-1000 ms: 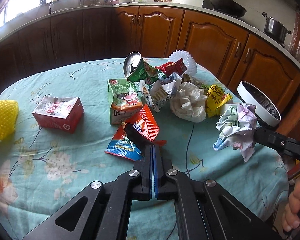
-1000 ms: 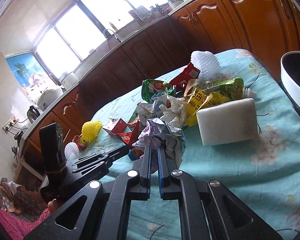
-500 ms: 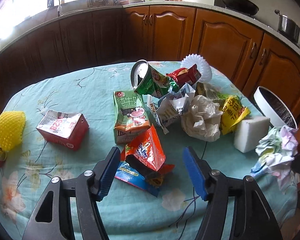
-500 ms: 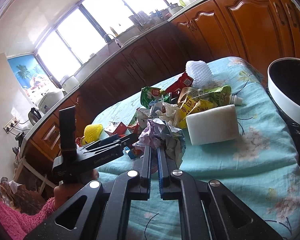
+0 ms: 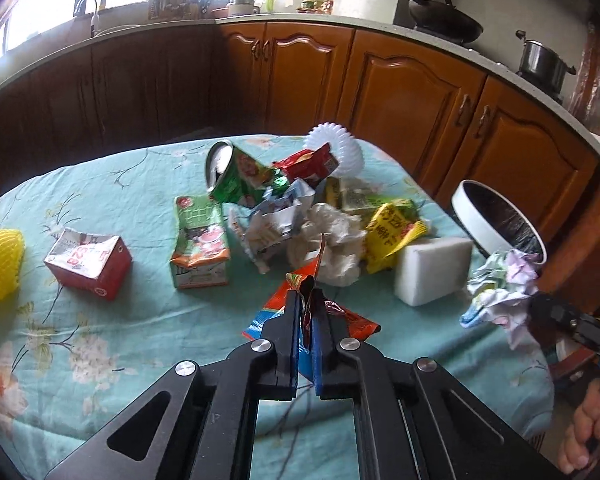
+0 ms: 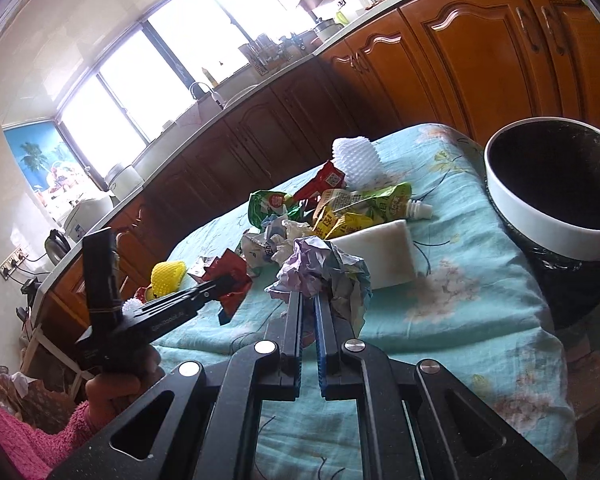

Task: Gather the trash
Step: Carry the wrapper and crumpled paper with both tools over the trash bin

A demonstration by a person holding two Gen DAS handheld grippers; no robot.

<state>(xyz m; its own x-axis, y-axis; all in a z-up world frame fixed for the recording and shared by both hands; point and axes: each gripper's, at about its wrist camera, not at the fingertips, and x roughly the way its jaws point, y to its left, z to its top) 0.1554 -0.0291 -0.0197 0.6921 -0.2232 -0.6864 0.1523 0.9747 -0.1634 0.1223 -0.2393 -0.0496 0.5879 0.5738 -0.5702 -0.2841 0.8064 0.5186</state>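
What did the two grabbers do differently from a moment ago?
The left gripper opened half a second ago, then shut on the orange snack wrapper, pinching its edge up off the table. The right gripper kept hold of the crumpled paper ball and moved closer to the trash bin. The cartons, white sponge and the rest of the pile stayed put.

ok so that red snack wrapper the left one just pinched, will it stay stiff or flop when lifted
Probably floppy: the red wrapper is thin crinkled foil, and the part outside the left gripper already sags toward the tablecloth. It looks empty, so likely very light. The glossy film might slip, since only an edge is pinched.
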